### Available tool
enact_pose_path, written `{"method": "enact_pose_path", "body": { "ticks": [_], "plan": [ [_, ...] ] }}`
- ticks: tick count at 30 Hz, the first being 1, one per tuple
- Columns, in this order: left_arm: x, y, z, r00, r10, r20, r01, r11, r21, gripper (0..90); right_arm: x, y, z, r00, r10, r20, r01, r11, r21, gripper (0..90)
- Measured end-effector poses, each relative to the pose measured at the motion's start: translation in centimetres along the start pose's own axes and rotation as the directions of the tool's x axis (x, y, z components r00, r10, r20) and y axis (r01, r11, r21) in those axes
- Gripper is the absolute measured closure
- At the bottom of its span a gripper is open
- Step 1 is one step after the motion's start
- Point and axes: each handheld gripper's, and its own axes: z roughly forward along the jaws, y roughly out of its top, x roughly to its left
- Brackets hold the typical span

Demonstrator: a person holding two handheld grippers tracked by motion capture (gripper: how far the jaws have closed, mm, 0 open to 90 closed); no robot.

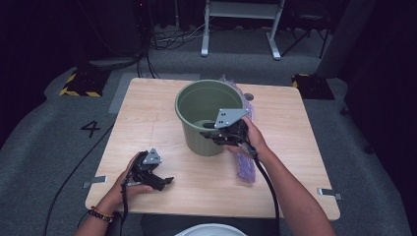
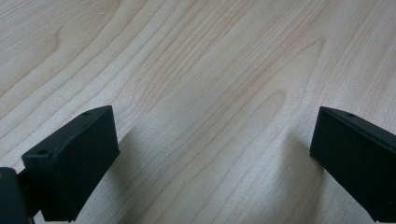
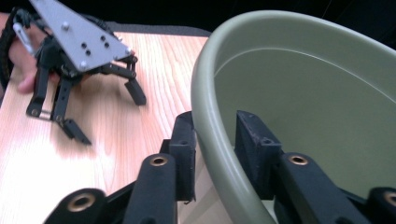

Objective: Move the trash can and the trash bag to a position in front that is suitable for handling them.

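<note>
The bucket (image 1: 209, 118) is dull green inside and out. The bag (image 1: 244, 167) beside it is purple. The tabletop (image 1: 147, 128) is light wood with wavy lines. Each hand-held gripper (image 1: 164, 183) (image 1: 209, 133) is black with a grey plate

We see a light wooden bench (image 1: 147, 105) on grey carpet floor (image 1: 44, 128); a white metal frame (image 1: 241, 19) stands behind in darkness.

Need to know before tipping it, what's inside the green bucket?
The green bucket looks empty along its visible inner wall; the right gripper straddling its rim hides part of the bottom.
</note>
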Motion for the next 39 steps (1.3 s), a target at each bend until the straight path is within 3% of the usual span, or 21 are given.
{"method": "enact_pose_path", "body": {
  "ticks": [1, 2, 3, 7, 10, 11, 12, 13, 15, 17, 20, 21, 24, 25, 26, 30, 35, 39],
  "plan": [
    [0.0, 0.0, 0.0, 1.0000, 0.000, 0.000, 0.000, 1.0000, 0.000, 0.9, 0.0, 0.1, 0.2, 1.0000, 0.007, 0.000, -0.007, 1.000, -0.002, 60.2],
    [0.0, 0.0, 0.0, 1.0000, 0.000, 0.000, 0.000, 1.0000, 0.000, 1.0, 0.0, 0.1, 0.2, 1.0000, 0.007, 0.000, -0.007, 1.000, -0.002, 60.2],
    [0.0, 0.0, 0.0, 1.0000, 0.000, 0.000, 0.000, 1.0000, 0.000, 1.0, 0.3, 0.2, 0.4, 0.9999, 0.009, 0.010, -0.009, 1.000, 0.002, 50.1],
    [0.0, 0.0, 0.0, 1.0000, 0.000, 0.000, 0.000, 1.0000, 0.000, 0.9, 0.7, 0.0, -1.2, 0.9996, 0.021, 0.016, -0.020, 0.998, -0.051, 40.6],
    [0.0, 0.0, 0.0, 1.0000, 0.000, 0.001, 0.000, 1.0000, 0.000, 0.9, 0.8, -0.5, -2.7, 0.9988, 0.037, 0.032, -0.034, 0.996, -0.087, 39.5],
    [0.0, 0.0, 0.0, 1.0000, 0.000, 0.001, 0.000, 1.0000, 0.000, 0.9, 0.8, -1.3, -4.3, 0.9968, 0.052, 0.060, -0.045, 0.993, -0.113, 38.2],
    [0.0, 0.0, 0.0, 1.0000, 0.000, 0.001, 0.000, 1.0000, 0.000, 0.9, 0.8, -1.3, -4.3, 0.9968, 0.052, 0.060, -0.045, 0.993, -0.113, 38.2],
    [0.0, 0.0, 0.0, 1.0000, 0.000, 0.001, 0.000, 1.0000, 0.000, 0.9, 0.8, -2.4, -5.8, 0.9933, 0.072, 0.091, -0.060, 0.990, -0.127, 38.2],
    [0.0, 0.0, 0.0, 1.0000, 0.000, 0.000, 0.000, 1.0000, 0.000, 0.9, 0.7, -3.7, -6.9, 0.9899, 0.091, 0.109, -0.076, 0.988, -0.135, 38.2],
    [0.0, 0.0, 0.0, 1.0000, 0.000, 0.000, 0.000, 1.0000, 0.000, 0.9, 0.7, -4.3, -7.4, 0.9880, 0.099, 0.119, -0.083, 0.988, -0.131, 38.3],
    [0.0, 0.0, 0.0, 1.0000, 0.000, 0.000, 0.000, 1.0000, 0.000, 0.9, 0.6, -6.7, -8.1, 0.9821, 0.120, 0.145, -0.106, 0.989, -0.100, 38.8],
    [0.0, 0.0, 0.0, 1.0000, 0.000, 0.000, 0.000, 1.0000, 0.000, 0.9, 0.5, -8.2, -8.1, 0.9765, 0.144, 0.160, -0.136, 0.989, -0.062, 40.8],
    [0.0, 0.0, 0.0, 1.0000, -0.001, 0.000, 0.001, 1.0000, 0.000, 0.9, 0.4, -9.7, -7.9, 0.9752, 0.146, 0.166, -0.144, 0.989, -0.022, 45.9],
    [0.0, 0.0, 0.0, 1.0000, -0.001, 0.000, 0.001, 1.0000, 0.000, 0.9, 0.4, -10.6, -7.7, 0.9736, 0.167, 0.155, -0.168, 0.986, -0.008, 49.2],
    [0.0, 0.0, 0.0, 1.0000, 0.000, 0.000, 0.000, 1.0000, 0.000, 0.9, 0.5, -12.5, -6.9, 0.9708, 0.197, 0.136, -0.205, 0.978, 0.044, 54.9],
    [0.0, 0.0, 0.0, 1.0000, 0.000, 0.000, 0.000, 1.0000, 0.000, 0.9, 1.1, -15.3, -5.3, 0.9722, 0.215, 0.093, -0.227, 0.963, 0.143, 61.3],
    [0.0, 0.0, 0.0, 1.0000, -0.001, 0.000, 0.001, 1.0000, 0.000, 0.9, 1.9, -17.4, -4.2, 0.9665, 0.252, 0.049, -0.257, 0.950, 0.179, 64.3],
    [0.0, 0.0, 0.0, 1.0000, 0.000, 0.001, 0.000, 1.0000, 0.000, 0.9, 2.8, -17.9, -3.8, 0.9670, 0.254, 0.019, -0.253, 0.951, 0.177, 63.5]
  ]
}}
